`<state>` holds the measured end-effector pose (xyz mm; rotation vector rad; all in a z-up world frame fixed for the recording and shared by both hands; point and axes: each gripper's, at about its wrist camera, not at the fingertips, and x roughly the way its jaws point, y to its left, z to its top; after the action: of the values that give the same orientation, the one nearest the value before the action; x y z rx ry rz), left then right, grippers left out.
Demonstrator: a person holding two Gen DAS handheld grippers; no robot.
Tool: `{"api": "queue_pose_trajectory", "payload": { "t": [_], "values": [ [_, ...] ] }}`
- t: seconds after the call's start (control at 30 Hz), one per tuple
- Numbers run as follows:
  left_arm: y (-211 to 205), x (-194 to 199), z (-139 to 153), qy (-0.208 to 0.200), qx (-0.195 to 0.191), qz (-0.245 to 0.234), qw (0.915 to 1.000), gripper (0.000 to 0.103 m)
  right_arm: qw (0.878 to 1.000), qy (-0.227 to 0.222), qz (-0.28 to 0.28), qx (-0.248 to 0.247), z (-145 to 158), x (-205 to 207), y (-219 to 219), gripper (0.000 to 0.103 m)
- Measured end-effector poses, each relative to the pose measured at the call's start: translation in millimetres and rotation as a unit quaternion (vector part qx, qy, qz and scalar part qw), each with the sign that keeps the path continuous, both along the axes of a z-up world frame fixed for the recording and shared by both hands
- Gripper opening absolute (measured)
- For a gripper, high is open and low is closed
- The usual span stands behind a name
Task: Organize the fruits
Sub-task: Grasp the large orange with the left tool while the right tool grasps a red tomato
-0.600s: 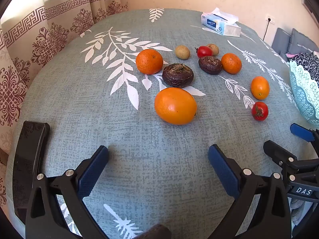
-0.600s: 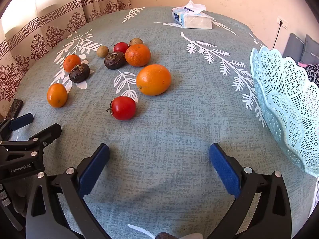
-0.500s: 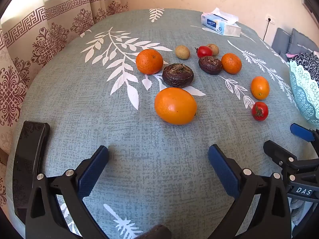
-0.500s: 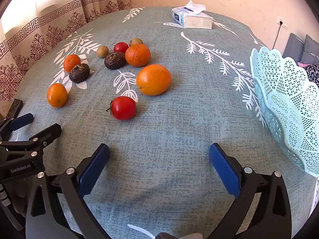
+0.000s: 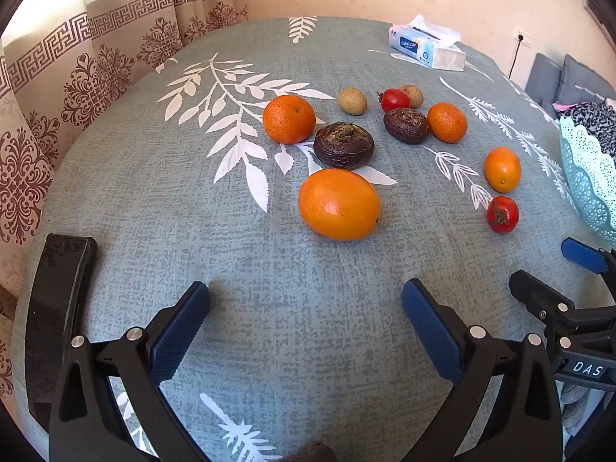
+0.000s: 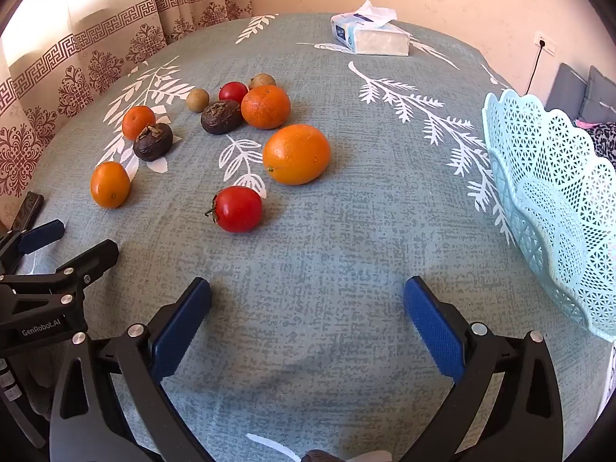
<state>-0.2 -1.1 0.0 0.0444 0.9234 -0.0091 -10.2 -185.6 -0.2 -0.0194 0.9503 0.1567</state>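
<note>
Blue pads on your left gripper (image 5: 306,321) and right gripper (image 6: 308,319) stand wide, empty. Fruit lies loose ahead of both; basket (image 6: 554,208) right of your right fingers. No pick begun: reach the tomato (image 6: 235,209) first.

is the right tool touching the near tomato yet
Apart. The right wrist view shows the right tool open over bare tablecloth, with a clear strip of cloth between its blue pads and the near tomato.

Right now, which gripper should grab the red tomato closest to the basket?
Probably the right gripper. It is open and empty, the tomato lies just ahead of it, and the basket is on its right side. The left gripper faces the big orange instead.
</note>
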Motion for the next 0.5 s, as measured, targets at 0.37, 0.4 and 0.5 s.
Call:
{"api": "queue_pose_trajectory", "payload": {
  "t": [0.37, 0.4, 0.5],
  "values": [
    [-1.8, -1.6, 1.0, 0.001, -0.002, 0.002, 1.0, 0.098, 1.0, 0.009, 0.006, -0.003, -0.2, 4.5, 1.3, 0.101],
    [-1.1, -1.4, 1.2, 0.001, -0.004, 0.0, 1.0, 0.098, 1.0, 0.01, 0.008, -0.004, 0.7, 6.7, 3.7, 0.101],
    [2.0, -1.7, 0.2, 0.001, -0.014, -0.005, 0.9999, 0.098, 1.0, 0.009, 0.019, 0.0, -0.7, 2.8, -1.7, 0.101]
  ]
}}
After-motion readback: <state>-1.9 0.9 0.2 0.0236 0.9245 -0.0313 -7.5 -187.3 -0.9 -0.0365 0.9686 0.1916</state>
